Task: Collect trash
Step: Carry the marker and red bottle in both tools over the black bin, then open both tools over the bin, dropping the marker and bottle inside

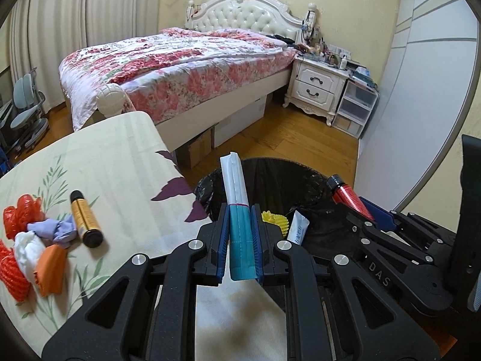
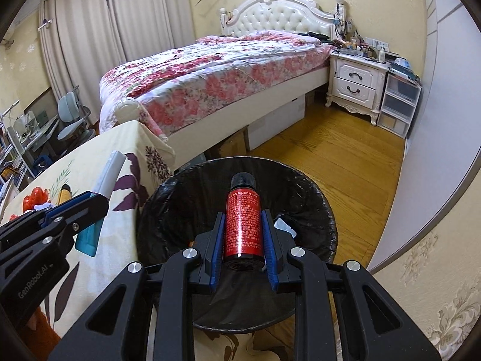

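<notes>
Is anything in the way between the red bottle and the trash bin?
Nothing visible. The right gripper holds the red bottle right above the open trash bin, whose black liner gapes beneath it. The left gripper, with its teal-and-white packet, is off to the side.

2 hand-held grippers: left (image 1: 240, 240), right (image 2: 243, 237). 2 bottles: 1 red (image 2: 242, 222), 1 gold (image 1: 85, 218). 1 teal/white pouch (image 1: 237, 210), 1 bin (image 2: 168, 210), 1 bed (image 1: 180, 66), 1 nightstand (image 1: 315, 85).

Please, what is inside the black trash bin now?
Inside the trash bin, a yellow ridged piece and a white packet are visible. The right gripper and its red bottle cover much of the bottom.
</notes>
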`<state>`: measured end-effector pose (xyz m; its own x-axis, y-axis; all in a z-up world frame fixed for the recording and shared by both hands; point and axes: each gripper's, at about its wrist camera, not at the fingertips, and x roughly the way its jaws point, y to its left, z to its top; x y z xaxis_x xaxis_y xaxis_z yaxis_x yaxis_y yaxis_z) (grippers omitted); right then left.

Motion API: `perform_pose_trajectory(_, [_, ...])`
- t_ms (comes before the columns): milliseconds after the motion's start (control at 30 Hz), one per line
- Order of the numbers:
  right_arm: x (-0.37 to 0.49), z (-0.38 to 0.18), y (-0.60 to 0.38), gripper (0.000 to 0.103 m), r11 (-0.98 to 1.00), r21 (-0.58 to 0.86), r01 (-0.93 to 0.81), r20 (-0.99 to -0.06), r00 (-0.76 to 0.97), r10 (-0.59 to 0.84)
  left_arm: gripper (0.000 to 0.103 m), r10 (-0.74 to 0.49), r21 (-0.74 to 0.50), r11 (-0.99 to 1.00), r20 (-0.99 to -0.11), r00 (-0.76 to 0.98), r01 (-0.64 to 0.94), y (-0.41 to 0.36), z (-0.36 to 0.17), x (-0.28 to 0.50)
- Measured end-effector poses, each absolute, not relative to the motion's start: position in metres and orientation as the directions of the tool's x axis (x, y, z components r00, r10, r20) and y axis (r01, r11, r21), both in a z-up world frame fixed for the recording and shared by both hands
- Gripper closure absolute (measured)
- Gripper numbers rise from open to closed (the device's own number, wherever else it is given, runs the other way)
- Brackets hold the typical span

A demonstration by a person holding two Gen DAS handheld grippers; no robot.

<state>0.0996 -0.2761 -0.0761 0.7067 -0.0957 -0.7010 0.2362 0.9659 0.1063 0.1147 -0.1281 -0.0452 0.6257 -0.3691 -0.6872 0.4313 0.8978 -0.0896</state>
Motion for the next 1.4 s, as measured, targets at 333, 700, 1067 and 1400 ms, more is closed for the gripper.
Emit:
perform_pose_trajectory(333, [0.107, -0.083, -0.296, 0.078, 0.954, 0.119, 0.276, -0.707, 0.698, -0.114, 0.089, -0.344, -0.057, 0.896, -0.716, 0.608, 0.44, -0.153, -0.06, 0.132])
perform_pose_trajectory(700, [0.111, -0.088, -0.303, 0.078, 0.953, 0.122, 0.279, -0.714, 0.692, -0.111, 0.089, -0.321, -0.038, 0.899, -0.736, 0.596, 0.437, -0.163, -0.071, 0.143])
perform_pose_trajectory(1067, [0.11, -0.084, -0.298, 0.061, 0.952, 0.107, 0.287, -0.707, 0.695, -0.13, 0.065, -0.301, -0.039, 0.913, -0.738, 0.604, 0.407, -0.159, -0.07, 0.145])
perform_pose_trajectory(1400, [0.102, -0.078, -0.296, 0.039, 0.946, 0.079, 0.314, -0.696, 0.697, -0.173, 0.036, -0.279, -0.054, 0.933, -0.734, 0.62, 0.355, -0.143, -0.061, 0.145])
